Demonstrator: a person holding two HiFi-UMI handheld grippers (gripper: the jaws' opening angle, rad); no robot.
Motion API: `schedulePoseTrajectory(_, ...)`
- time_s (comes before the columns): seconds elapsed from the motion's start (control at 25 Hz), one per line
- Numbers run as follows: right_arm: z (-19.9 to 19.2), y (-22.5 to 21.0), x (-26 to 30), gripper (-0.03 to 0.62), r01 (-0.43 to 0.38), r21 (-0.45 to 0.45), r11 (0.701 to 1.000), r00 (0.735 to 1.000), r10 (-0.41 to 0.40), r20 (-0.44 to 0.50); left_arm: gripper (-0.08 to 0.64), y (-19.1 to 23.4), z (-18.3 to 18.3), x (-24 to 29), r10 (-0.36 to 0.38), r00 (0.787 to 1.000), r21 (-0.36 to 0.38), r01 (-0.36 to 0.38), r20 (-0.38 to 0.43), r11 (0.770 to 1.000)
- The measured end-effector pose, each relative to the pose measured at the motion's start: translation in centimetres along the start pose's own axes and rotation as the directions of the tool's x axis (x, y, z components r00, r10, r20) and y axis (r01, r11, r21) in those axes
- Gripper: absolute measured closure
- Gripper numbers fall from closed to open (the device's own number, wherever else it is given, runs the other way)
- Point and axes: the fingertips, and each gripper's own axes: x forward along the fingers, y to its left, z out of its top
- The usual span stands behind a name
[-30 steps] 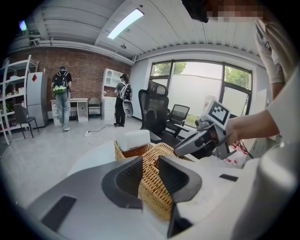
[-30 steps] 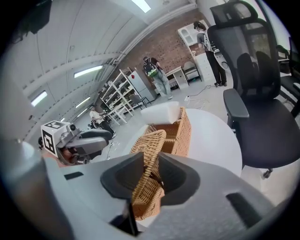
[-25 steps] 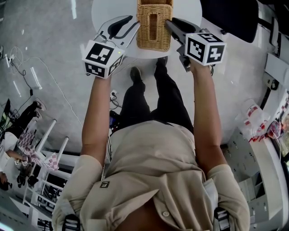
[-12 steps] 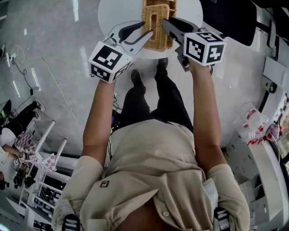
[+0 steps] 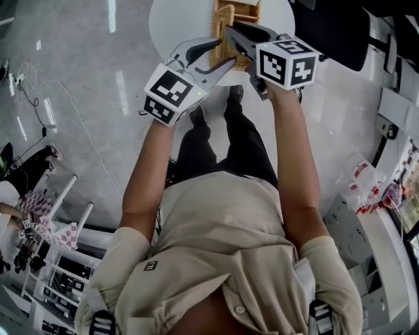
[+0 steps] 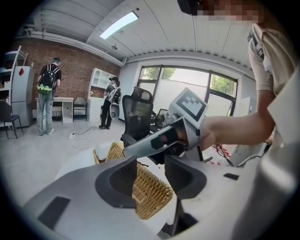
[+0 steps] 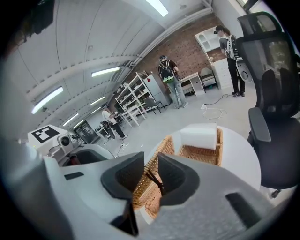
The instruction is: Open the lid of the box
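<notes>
While the right gripper [image 5: 230,34] clamps the near edge of the wicker lid [image 5: 220,25], the head view shows both hands nearer the top centre of the frame than a second ago. They are over the round white table [image 5: 173,19]. The lid lay flat on the box [image 5: 241,12] then and now stands tilted up. The left gripper [image 5: 224,52] sits just beside the box's near wall.

Seen from the left gripper view, the left jaws have just been opening and stand wide. Wicker shows in the gap at lower centre, but neither pad presses on it. The right gripper crosses mid-frame above.

From the right gripper view, the right jaws are closed on the lid's rim with a dark strap [image 7: 153,180] between them. At centre right the box gapes, with a white block [image 7: 199,138] inside.

My reading is that the left gripper has let go, so the right alone carries the lid. The opening looks well along.
</notes>
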Motion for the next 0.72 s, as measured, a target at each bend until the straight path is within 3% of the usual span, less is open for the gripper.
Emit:
schedulePoseTrajectory(0.24, 0.4, 2.0, 1.7, 0.506, -0.012, -0.031, 0.999, 1.0, 0.011, -0.017, 0.402, 1.8, -2.7, -0.7, 0.111, 0.988, 0.065, -0.105, -0.106, 0.992)
schedulePoseTrajectory(0.48, 0.7, 3.0, 1.7, 0.513, -0.023, -0.063, 0.998, 0.999, 0.021, -0.026, 0.402, 2.1, -2.7, -1.7, 0.161, 0.98, 0.109, -0.148, -0.12, 0.983)
schedulePoseTrajectory(0.72, 1.3, 3.4, 0.9, 0.526, -0.002, -0.098, 0.995, 1.0, 0.0, -0.021, 0.414, 3.7, -3.2, -3.7, 0.21, 0.97, 0.098, -0.199, -0.12, 0.975)
